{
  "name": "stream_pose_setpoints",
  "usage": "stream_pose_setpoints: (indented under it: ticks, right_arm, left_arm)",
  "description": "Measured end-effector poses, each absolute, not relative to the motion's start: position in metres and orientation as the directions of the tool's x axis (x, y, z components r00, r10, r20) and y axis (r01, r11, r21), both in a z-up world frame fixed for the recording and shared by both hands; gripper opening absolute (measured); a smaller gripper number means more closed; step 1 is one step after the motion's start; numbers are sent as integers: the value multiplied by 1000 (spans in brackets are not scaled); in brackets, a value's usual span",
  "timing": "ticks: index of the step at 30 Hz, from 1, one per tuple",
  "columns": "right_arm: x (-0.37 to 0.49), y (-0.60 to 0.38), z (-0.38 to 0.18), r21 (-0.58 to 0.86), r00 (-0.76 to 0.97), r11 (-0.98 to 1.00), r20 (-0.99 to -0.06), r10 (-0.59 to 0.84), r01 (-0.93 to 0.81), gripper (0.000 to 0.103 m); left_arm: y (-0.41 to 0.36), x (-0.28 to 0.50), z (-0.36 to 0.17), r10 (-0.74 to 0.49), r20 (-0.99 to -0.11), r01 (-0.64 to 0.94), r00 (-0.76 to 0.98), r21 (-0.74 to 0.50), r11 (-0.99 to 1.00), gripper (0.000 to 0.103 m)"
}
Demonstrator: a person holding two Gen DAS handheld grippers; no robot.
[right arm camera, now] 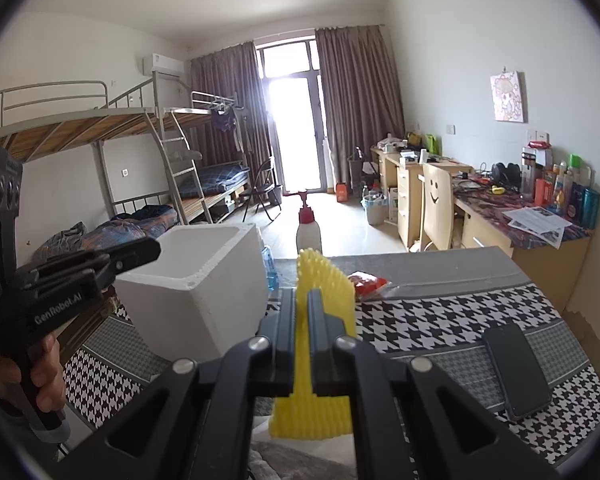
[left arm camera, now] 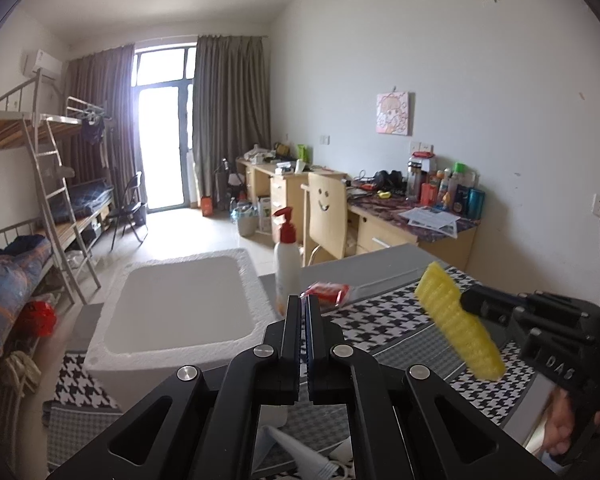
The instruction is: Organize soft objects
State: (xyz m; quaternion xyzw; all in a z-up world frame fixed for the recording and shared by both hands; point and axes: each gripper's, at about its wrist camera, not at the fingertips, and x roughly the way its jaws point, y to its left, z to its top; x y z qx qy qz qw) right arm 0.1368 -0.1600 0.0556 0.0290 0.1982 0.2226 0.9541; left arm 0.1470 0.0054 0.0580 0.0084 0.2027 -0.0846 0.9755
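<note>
My right gripper is shut on a yellow foam net sleeve and holds it above the houndstooth table cloth. The sleeve also shows in the left wrist view, held in the right gripper, to the right of the white foam box. My left gripper is shut and empty, raised over the box's near right corner. The box is open on top, and what I see of its inside is bare.
A white pump bottle with a red top stands behind the box. A red packet lies on the table beyond my left gripper. A black phone lies at the right. A white tube lies below the left gripper.
</note>
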Motion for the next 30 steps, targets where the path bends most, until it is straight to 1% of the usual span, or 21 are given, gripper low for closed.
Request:
stream_pose_setpoints:
  ticks: [5,7,8,9,11,15,16,17,18,22,30]
  right_arm:
    - [139,-154,59,136,817,893,-363,447,-429,8]
    - [139,-151,60,134,815,891,-362,452,-435,8]
    - [139,-150,60,132,815,889,-361,454,-437,8]
    - [139,-149,60,131,814,888,-360,457,-441,8]
    - [139,-147,60,129,811,885,-359,462,-446,8]
    - [142,-144,61,125,805,881,-363,469,-457,8]
    - [142,-143,61,126,803,879,-363,472,-460,8]
    - [143,-142,62,126,801,877,-363,476,-464,8]
    - [144,-141,62,124,799,875,-363,478,-467,8]
    - [144,-139,63,119,796,871,-361,485,-476,8]
    - [146,-135,63,118,792,868,-365,490,-483,8]
  left_arm:
    - [12,147,52,-158,-427,169,890,-12,986,3]
    - [14,146,48,-160,-441,172,883,-14,985,8]
    - [15,145,46,-161,-447,173,880,-14,985,15]
    - [16,145,43,-161,-456,174,875,-12,985,28]
    - [18,143,38,-156,-461,169,873,-15,986,43]
    - [20,141,28,-152,-482,163,863,-18,986,46]
    - [22,141,26,-150,-486,159,861,-22,987,51]
    - [23,141,24,-148,-489,157,860,-23,987,60]
    - [24,140,21,-145,-493,155,858,-21,988,65]
    - [28,139,14,-130,-508,151,851,0,988,66]
    - [43,146,-9,-105,-577,129,810,0,992,66]
